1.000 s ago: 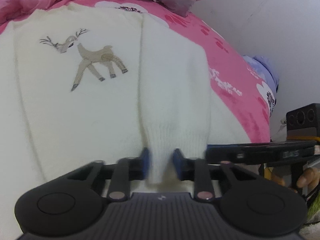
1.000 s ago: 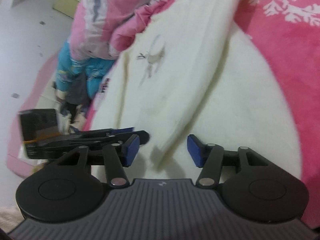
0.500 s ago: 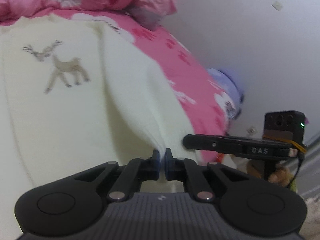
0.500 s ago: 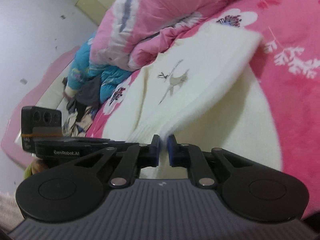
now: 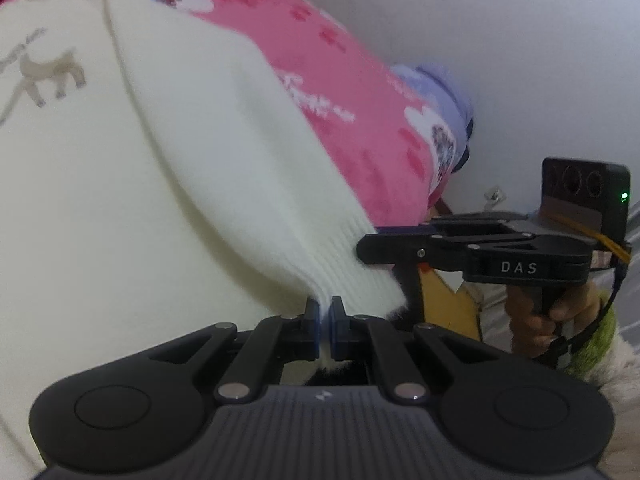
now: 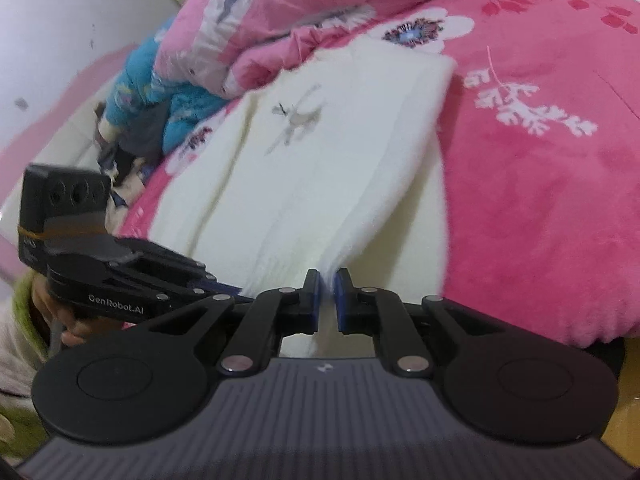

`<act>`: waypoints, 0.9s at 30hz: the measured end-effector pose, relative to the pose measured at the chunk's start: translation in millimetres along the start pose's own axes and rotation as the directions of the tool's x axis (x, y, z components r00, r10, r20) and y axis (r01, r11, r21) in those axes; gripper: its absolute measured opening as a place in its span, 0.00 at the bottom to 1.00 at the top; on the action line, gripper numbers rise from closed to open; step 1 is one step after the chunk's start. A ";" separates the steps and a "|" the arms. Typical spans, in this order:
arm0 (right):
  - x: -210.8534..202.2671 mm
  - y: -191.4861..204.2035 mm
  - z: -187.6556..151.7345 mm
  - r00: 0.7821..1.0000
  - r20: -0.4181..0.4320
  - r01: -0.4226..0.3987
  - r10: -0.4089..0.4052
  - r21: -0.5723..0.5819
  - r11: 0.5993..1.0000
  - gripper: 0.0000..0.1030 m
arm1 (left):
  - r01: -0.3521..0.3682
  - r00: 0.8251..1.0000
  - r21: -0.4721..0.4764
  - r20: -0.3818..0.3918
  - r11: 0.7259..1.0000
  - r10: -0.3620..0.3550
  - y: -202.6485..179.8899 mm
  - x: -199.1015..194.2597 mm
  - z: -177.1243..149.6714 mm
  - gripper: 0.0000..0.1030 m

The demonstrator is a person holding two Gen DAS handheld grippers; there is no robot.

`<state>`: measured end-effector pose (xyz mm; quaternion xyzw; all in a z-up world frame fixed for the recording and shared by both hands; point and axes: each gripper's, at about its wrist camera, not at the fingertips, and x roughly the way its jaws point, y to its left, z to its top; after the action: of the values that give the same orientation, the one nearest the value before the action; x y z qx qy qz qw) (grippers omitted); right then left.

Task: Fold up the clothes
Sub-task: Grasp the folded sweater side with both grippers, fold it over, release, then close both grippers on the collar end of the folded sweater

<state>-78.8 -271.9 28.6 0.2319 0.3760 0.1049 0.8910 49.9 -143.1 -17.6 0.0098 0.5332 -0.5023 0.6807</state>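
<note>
One cream sweater [image 5: 120, 184] with a single small deer motif [image 6: 298, 120] lies spread across a bed covered by a pink floral blanket [image 6: 540, 184]. Two handheld grippers are at work on it. The left gripper [image 5: 325, 326] has its blue-padded fingers [image 5: 313, 322] pinched together on the ribbed cuff of a sleeve [image 5: 320, 268], which is lifted off the body of the sweater and stretches away toward the shoulder. The right gripper [image 6: 328, 300] has its fingers [image 6: 313, 300] likewise clamped on white knit at the near edge of the sweater, drawing up a raised fold. Each gripper appears in the other's view, held by a hand [image 5: 548, 312] in a pale fuzzy sleeve with green trim. At the head of the bed sits one bunched pink quilt [image 6: 304, 8], with a blue patterned garment [image 6: 156, 92] heaped at the bed's side and a lavender cloth [image 5: 444, 88] by the white wall [image 5: 500, 40].
</note>
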 end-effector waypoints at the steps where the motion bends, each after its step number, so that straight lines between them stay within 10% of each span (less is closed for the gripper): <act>1: -2.5 -0.8 -0.8 1.000 -0.002 0.006 -0.006 -0.012 1.000 0.06 | 0.010 1.000 -0.001 -0.003 1.000 -0.010 -1.5 1.7 0.6 0.04; 19: -9.3 -10.7 -39.2 0.978 -0.090 0.159 -0.186 -0.248 0.956 0.11 | 0.025 0.996 0.052 -0.092 0.998 -0.020 -1.3 38.7 -11.1 0.06; 27: -47.4 -26.2 -31.9 0.991 -0.076 0.098 -0.111 -0.162 0.982 0.50 | -0.011 0.996 0.129 -0.081 0.992 0.022 -0.7 -8.9 -1.4 0.48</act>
<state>-134.3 -301.2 25.7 0.1356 0.4157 0.0972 0.8941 49.1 -136.7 -11.3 0.0785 0.5273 -0.5289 0.6603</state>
